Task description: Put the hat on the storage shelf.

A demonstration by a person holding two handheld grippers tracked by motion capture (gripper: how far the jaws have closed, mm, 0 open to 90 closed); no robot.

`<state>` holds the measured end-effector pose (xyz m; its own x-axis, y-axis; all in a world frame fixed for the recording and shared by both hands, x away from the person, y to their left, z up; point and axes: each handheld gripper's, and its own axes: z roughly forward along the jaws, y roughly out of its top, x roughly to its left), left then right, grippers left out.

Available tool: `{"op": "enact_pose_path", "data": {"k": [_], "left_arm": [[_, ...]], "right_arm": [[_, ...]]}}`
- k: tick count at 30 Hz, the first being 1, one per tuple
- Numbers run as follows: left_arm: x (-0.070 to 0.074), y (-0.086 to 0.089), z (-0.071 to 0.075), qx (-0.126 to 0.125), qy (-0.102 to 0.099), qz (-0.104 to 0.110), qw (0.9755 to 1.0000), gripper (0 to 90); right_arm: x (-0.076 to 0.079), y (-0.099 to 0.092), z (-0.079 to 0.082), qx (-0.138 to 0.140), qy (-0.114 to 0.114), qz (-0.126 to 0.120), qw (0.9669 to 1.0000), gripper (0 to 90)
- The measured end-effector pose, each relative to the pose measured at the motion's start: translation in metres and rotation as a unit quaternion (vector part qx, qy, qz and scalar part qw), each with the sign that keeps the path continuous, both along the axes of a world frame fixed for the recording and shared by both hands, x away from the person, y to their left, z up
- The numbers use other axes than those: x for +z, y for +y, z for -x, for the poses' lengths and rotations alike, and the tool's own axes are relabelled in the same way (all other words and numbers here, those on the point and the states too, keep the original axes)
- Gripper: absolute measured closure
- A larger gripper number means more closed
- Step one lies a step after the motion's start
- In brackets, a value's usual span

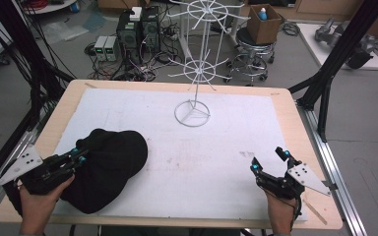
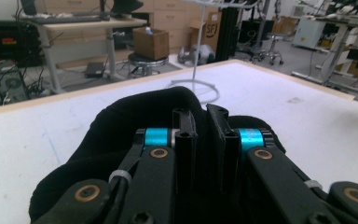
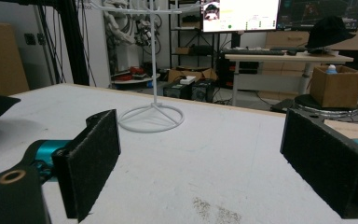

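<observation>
A black cap (image 1: 110, 164) lies on the white mat at the front left of the table. My left gripper (image 1: 81, 156) reaches in from the cap's left edge, jaws nearly together and pinched on its black fabric. In the left gripper view the cap (image 2: 140, 116) bulges around and beyond the left gripper (image 2: 200, 116). My right gripper (image 1: 269, 160) rests near the front right of the mat, open, with nothing between its fingers. The right gripper view has the right gripper (image 3: 200, 158) with its pads wide apart over bare mat. A white wire rack (image 1: 193, 114) stands mid-table towards the back.
The rack's ring base (image 3: 151, 116) sits ahead of the right gripper, its spoked tiers rising above. The wooden table edge (image 1: 295, 128) frames the white mat. Black frame posts stand at both sides; computers, a stool and a cardboard box are on the floor behind.
</observation>
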<state>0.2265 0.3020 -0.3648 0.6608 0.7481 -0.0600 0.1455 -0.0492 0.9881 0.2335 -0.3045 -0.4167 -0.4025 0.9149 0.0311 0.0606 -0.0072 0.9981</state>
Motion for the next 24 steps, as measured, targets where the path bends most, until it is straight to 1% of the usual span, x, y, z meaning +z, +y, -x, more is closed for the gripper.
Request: {"op": "enact_pose_path", "data": {"k": [2, 6, 8, 9, 10, 12, 13, 18, 19, 20, 22, 23, 24], "left_arm": [[0.003, -0.001, -0.002, -0.002, -0.004, 0.006, 1.0000, 81.6], [0.009, -0.004, -0.005, 0.000, -0.009, 0.004, 0.9999, 81.6], [0.015, -0.004, -0.009, -0.002, -0.012, 0.011, 0.9999, 81.6], [0.015, -0.004, -0.009, -0.002, -0.012, 0.011, 0.9999, 81.6], [0.017, -0.004, -0.010, -0.002, -0.014, 0.015, 0.9998, 81.6], [0.028, -0.002, -0.015, 0.000, -0.021, 0.018, 0.9996, 81.6], [0.028, -0.002, -0.015, 0.000, -0.021, 0.018, 0.9996, 81.6], [0.056, 0.000, -0.024, -0.004, -0.038, 0.017, 0.9991, 81.5], [0.068, 0.000, -0.028, -0.005, -0.044, 0.015, 0.9989, 81.6], [0.068, 0.000, -0.028, -0.005, -0.044, 0.015, 0.9989, 81.5], [0.079, -0.001, -0.032, -0.005, -0.050, 0.013, 0.9986, 81.6], [0.089, -0.002, -0.036, -0.008, -0.057, 0.012, 0.9983, 81.5], [0.089, -0.002, -0.036, -0.008, -0.057, 0.012, 0.9983, 81.5]], "right_arm": [[0.000, 0.000, 0.000, -0.001, 0.001, 0.000, 1.0000, 11.1], [-0.001, 0.000, -0.001, -0.001, 0.001, 0.000, 1.0000, 11.1], [-0.001, -0.001, -0.001, -0.001, 0.002, 0.001, 1.0000, 11.1], [-0.001, -0.001, -0.002, -0.001, 0.002, 0.000, 1.0000, 11.1], [-0.001, -0.001, -0.002, -0.001, 0.004, -0.001, 1.0000, 11.1], [-0.002, -0.001, -0.003, -0.002, 0.006, -0.003, 1.0000, 11.1], [-0.002, -0.001, -0.003, -0.002, 0.007, -0.003, 1.0000, 11.1], [-0.002, -0.002, -0.002, -0.003, 0.006, -0.004, 1.0000, 11.1], [-0.002, -0.002, -0.002, -0.003, 0.006, -0.004, 1.0000, 11.1], [-0.002, -0.002, -0.002, -0.003, 0.006, -0.004, 1.0000, 11.1], [-0.002, -0.002, -0.003, -0.002, 0.006, -0.004, 1.0000, 11.1], [-0.002, -0.002, -0.003, -0.002, 0.007, -0.004, 1.0000, 11.1], [-0.003, -0.002, -0.003, -0.002, 0.008, -0.005, 1.0000, 11.1]]}}
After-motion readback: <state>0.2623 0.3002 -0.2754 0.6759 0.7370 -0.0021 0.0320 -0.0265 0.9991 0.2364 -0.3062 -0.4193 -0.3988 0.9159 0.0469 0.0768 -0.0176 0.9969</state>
